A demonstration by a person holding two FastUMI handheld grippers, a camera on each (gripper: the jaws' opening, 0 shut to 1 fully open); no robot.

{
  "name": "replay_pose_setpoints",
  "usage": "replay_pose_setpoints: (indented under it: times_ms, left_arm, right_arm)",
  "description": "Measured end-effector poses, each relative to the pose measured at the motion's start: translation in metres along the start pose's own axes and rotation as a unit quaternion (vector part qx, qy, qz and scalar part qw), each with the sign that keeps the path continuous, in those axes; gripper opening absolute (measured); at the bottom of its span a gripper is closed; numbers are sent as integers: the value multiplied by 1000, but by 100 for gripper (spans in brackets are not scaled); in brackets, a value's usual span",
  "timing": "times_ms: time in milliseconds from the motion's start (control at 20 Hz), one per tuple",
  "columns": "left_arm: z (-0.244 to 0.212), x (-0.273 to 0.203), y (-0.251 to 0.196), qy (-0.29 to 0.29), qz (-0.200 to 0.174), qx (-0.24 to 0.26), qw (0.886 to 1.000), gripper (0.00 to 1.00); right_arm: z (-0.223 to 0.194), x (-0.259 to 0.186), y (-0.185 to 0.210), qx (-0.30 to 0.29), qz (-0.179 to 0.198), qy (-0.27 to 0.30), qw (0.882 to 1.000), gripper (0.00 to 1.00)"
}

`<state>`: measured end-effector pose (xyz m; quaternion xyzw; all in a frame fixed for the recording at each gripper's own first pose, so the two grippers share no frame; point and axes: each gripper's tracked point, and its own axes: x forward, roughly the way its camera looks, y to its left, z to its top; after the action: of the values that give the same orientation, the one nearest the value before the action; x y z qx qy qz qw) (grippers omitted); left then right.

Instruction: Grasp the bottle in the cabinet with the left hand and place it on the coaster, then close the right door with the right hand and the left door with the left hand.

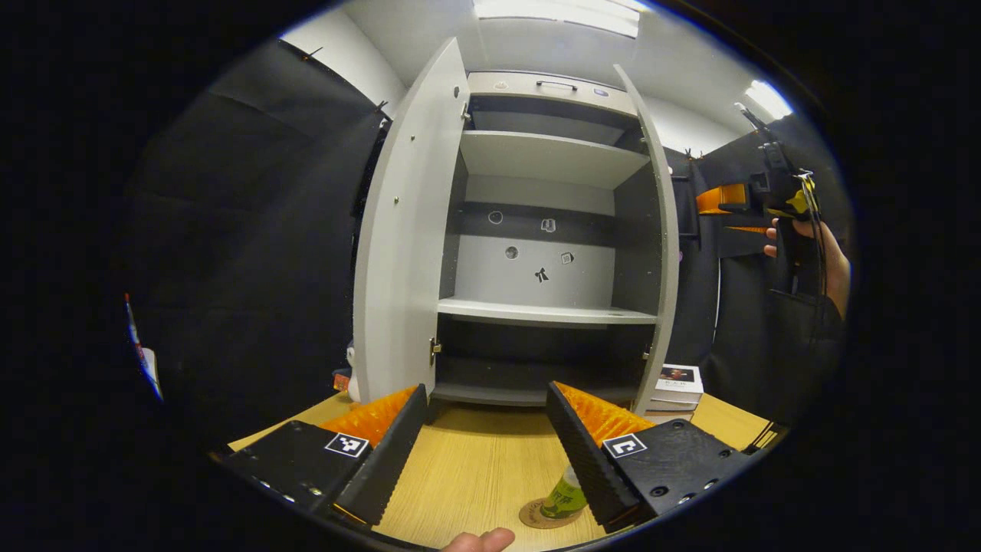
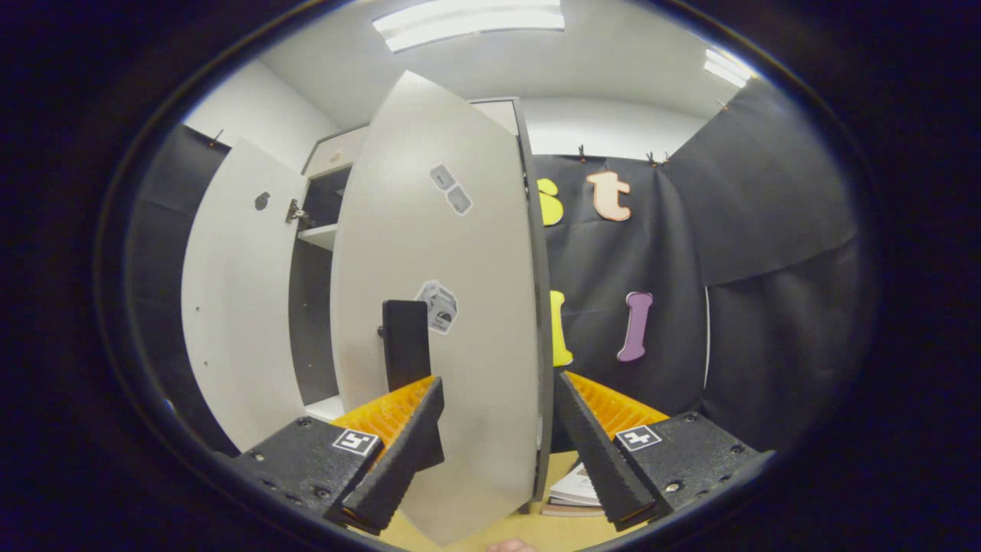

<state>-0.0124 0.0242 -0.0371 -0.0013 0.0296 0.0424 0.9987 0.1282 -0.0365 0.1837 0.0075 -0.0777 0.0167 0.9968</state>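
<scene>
The grey cabinet (image 1: 540,310) stands with both doors swung open and bare shelves. A green-labelled bottle (image 1: 565,497) rests upright on a round coaster (image 1: 533,516) on the wooden table, partly hidden behind my left gripper's right finger. My left gripper (image 1: 486,388) is open and holds nothing, pointing at the cabinet's bottom shelf. In the right gripper view the right door (image 2: 460,307) faces me with its dark handle (image 2: 405,345). My right gripper (image 2: 499,379) is open, and the door's free edge lies between its fingers without touching them. A hand holds that gripper (image 1: 728,213) right of the cabinet.
The left door (image 2: 237,307) stands wide open. A stack of books (image 1: 674,383) lies on the table (image 1: 475,468) beside the right door's foot. Small items (image 1: 342,377) sit behind the left door. Black cloth walls close in both sides.
</scene>
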Motion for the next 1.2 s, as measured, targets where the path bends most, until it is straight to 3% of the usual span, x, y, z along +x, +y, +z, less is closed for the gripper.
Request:
replay_pose_setpoints:
  times_ms: [100, 150, 350, 650, 900, 1200]
  left_arm:
    - [-1, -2, 3, 0, 4, -4, 1000, 95]
    - [-1, -3, 5, 0, 7, -5, 1000, 95]
    - [-5, -5, 11, 6, 17, -4, 1000, 95]
    - [4, 0, 3, -6, 4, 9, 1000, 95]
    - [7, 5, -21, -3, -27, 4, 1000, 95]
    - [10, 2, -46, -5, -56, 10, 998, 95]
  right_arm:
    - [-3, 7, 0, 1, -2, 2, 1000, 93]
    - [-1, 9, -3, -1, -11, -2, 1000, 98]
    - [5, 2, -3, -4, -12, -6, 1000, 98]
    - [2, -37, -22, -11, -33, -8, 999, 98]
    - [-47, -84, -25, -40, -64, 9, 997, 98]
    - [-120, -127, -12, -31, -65, 49, 996, 98]
